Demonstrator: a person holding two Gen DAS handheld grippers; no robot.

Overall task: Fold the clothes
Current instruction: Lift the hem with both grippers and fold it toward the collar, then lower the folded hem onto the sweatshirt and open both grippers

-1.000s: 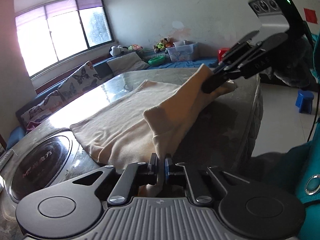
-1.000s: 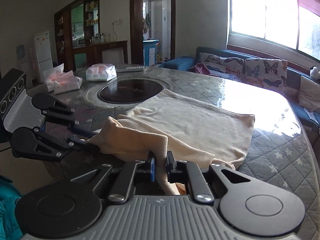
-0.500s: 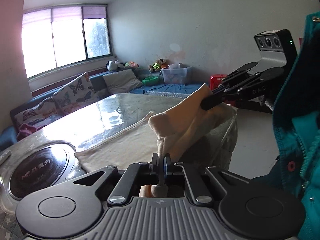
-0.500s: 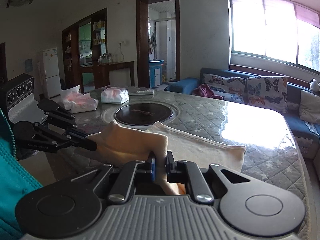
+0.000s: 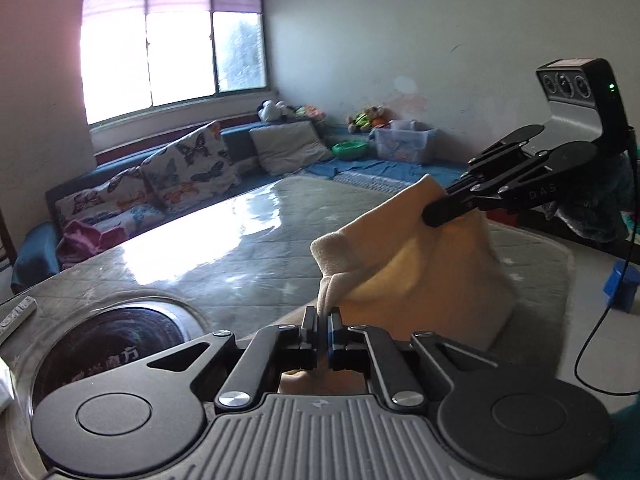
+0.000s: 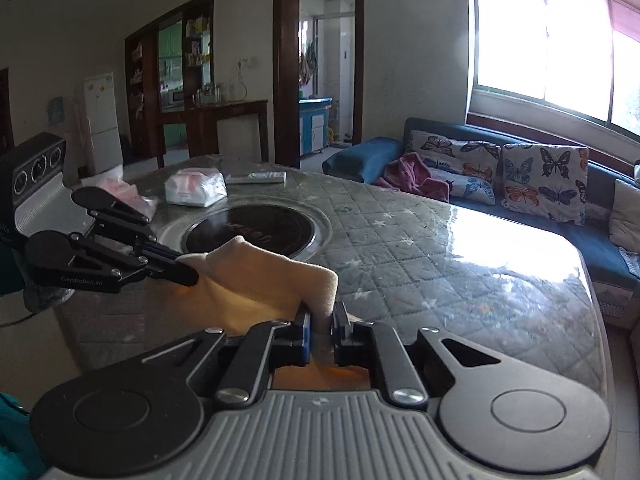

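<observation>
Above the quilted table, the left tool and right tool each pinch the cream garment.

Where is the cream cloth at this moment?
The cream cloth hangs above the table's near edge, pinched between the left tool and right tool, beside the round black cooktop.

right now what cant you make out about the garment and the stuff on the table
- Cream garment: its type and lower part; it hangs behind the left gripper in the left wrist view and behind the right gripper in the right wrist view.
- Dark round cooktop: its lettering is blurred, and the gripper body covers part of it.
- White packet, right wrist view: print too small to read.
- Remote control: cut off by the left edge.
</observation>
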